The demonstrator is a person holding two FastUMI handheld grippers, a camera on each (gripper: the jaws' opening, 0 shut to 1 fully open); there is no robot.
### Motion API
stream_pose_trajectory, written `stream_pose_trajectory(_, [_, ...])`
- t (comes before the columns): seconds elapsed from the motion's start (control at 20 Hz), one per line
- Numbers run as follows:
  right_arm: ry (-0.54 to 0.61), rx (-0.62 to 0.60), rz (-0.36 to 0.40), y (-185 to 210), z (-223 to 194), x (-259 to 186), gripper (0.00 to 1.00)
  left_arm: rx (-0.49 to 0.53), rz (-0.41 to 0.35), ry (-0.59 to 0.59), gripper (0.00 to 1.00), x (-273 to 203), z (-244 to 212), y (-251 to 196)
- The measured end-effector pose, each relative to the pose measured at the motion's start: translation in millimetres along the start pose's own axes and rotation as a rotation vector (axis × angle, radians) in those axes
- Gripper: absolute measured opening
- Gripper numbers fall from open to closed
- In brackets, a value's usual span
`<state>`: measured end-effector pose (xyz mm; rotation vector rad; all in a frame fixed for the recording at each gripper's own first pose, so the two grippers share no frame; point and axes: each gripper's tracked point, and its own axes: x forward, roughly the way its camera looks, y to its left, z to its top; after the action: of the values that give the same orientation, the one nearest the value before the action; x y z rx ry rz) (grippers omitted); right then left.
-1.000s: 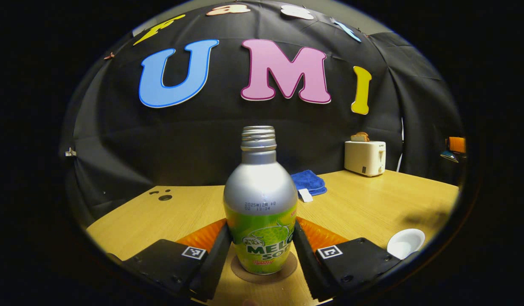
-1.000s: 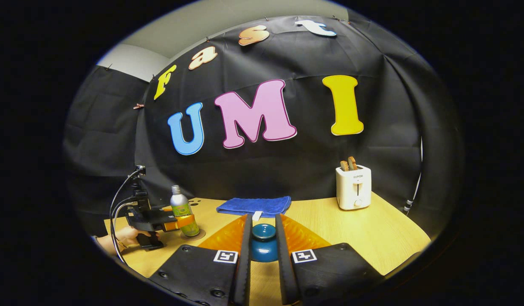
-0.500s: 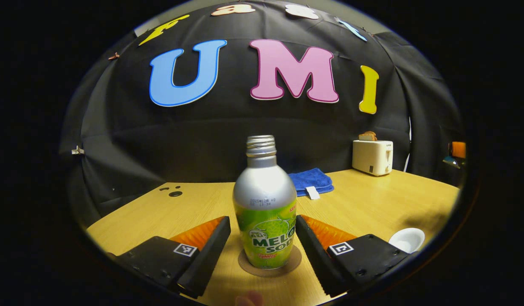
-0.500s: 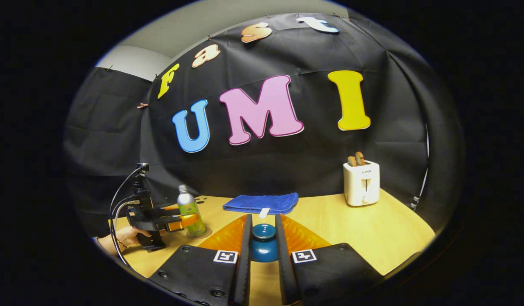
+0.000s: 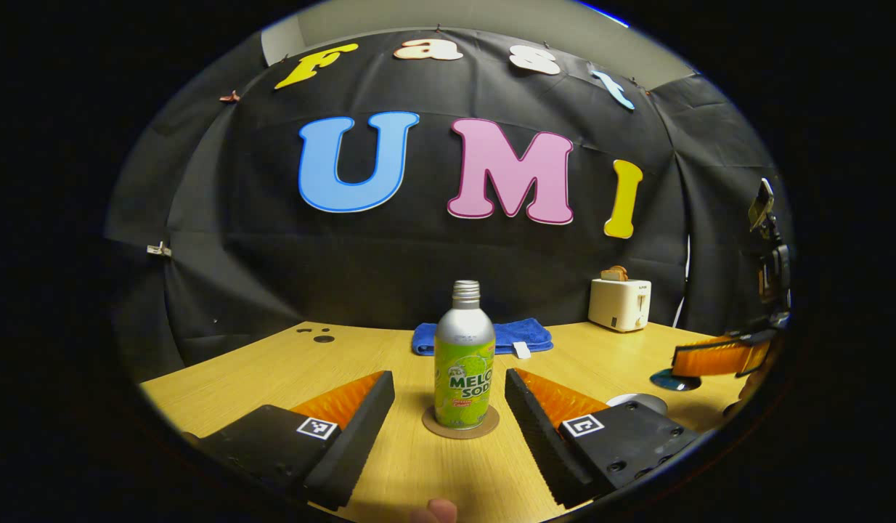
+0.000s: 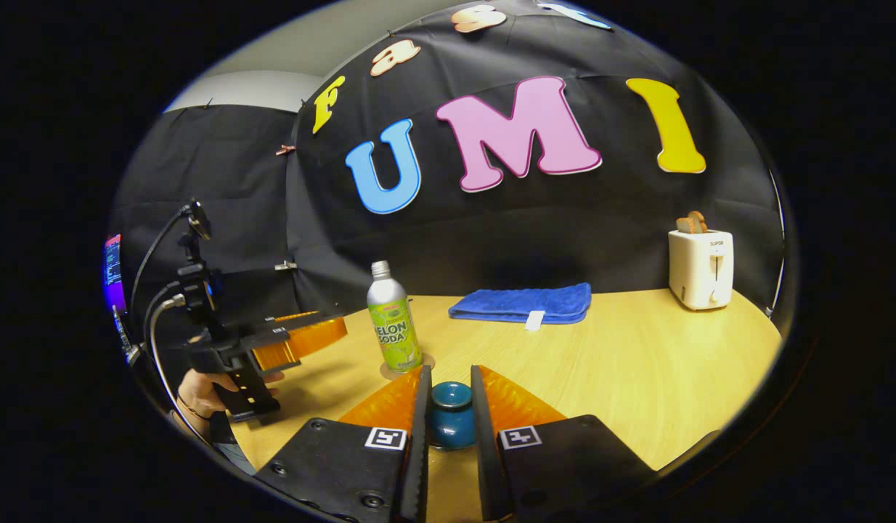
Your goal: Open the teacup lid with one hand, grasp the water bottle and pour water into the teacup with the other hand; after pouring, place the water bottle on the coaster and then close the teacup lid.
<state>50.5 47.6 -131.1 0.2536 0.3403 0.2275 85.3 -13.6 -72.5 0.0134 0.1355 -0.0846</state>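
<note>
A pale wooden table point(image 5: 288, 367) stands against a black cloth wall, lit warmly from above. On it the bottle point(image 5: 464, 354) stands upright and uncapped on the round brown coaster point(image 5: 460, 430), in the middle of the table's near part. The left gripper point(image 5: 448, 407) hangs just short of the bottle with its jaws spread wide, gripping nothing; the bottle sits between the finger lines but apart from both. In the right gripper view the same gripper shows at the left, held by a hand point(image 6: 201, 392). The right gripper point(image 6: 449, 407) is clenched on the blue lid point(image 6: 450, 414), both fingers pressing its sides. In the left gripper view that lid shows at the far right as a dark blue disc under the right gripper's fingers, and a pale round rim just beside it looks like the teacup point(image 5: 637, 399), though it is partly hidden and I cannot tell that for sure. Judged from this, the bottle is already set on the coaster, so the step in hand is the last one: closing the teacup. That calls for carrying the lid over the cup's mouth, lowering it level until it seats, then letting go. By count: one bottle, one coaster, one lid, one likely cup, one folded blue towel point(image 6: 522, 303) at the back, one white toaster point(image 6: 701, 269) with bread in it, and two grippers.
</note>
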Motion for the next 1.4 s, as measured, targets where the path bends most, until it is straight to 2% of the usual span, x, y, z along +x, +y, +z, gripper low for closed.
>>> stream_pose_trajectory(0.15, [0.029,-0.046,-0.025,5,-11,15,0.32,0.035,0.008,0.015,0.97,-10,-3,7])
stream_pose_trajectory(0.55, [0.079,-0.100,-0.088,2,-31,27,0.32,0.044,-0.010,0.028,0.97,-12,-5,9])
stream_pose_trajectory(0.6, [0.082,-0.099,-0.085,2,-31,28,0.32,0.048,-0.014,0.028,0.97,-13,-3,8])
stream_pose_trajectory(0.65, [0.083,-0.100,-0.088,3,-32,29,0.37,0.051,-0.014,0.024,0.97,-14,-2,7])
stream_pose_trajectory(0.7, [0.086,-0.105,-0.090,3,-31,29,0.32,0.055,-0.013,0.019,0.97,-14,0,7])
stream_pose_trajectory(0.75, [0.085,-0.111,-0.090,3,-31,29,0.32,0.058,-0.013,0.016,0.97,-14,0,7])
stream_pose_trajectory(0.9, [0.049,-0.106,-0.077,7,-18,23,0.39,0.056,-0.019,0.009,0.96,-17,5,2])
stream_pose_trajectory(0.95, [0.016,-0.095,-0.070,11,-7,19,0.60,0.050,-0.025,0.007,0.96,-18,5,-1])
stream_pose_trajectory(1.05, [-0.068,-0.081,-0.061,16,23,2,0.75,0.044,-0.037,0.001,0.96,-21,7,-7])
stream_pose_trajectory(1.2, [-0.197,-0.107,-0.079,15,71,-37,0.86,0.045,-0.051,-0.014,0.96,-27,15,-17])
stream_pose_trajectory(1.25, [-0.232,-0.124,-0.095,11,82,-50,0.97,0.039,-0.062,-0.018,0.96,-30,17,-23])
stream_pose_trajectory(1.3, [-0.262,-0.142,-0.115,6,92,-66,1.00,0.033,-0.073,-0.024,0.96,-33,20,-29])
stream_pose_trajectory(1.4, [-0.292,-0.165,-0.146,-4,98,-91,0.99,0.021,-0.084,-0.036,0.96,-40,28,-36])
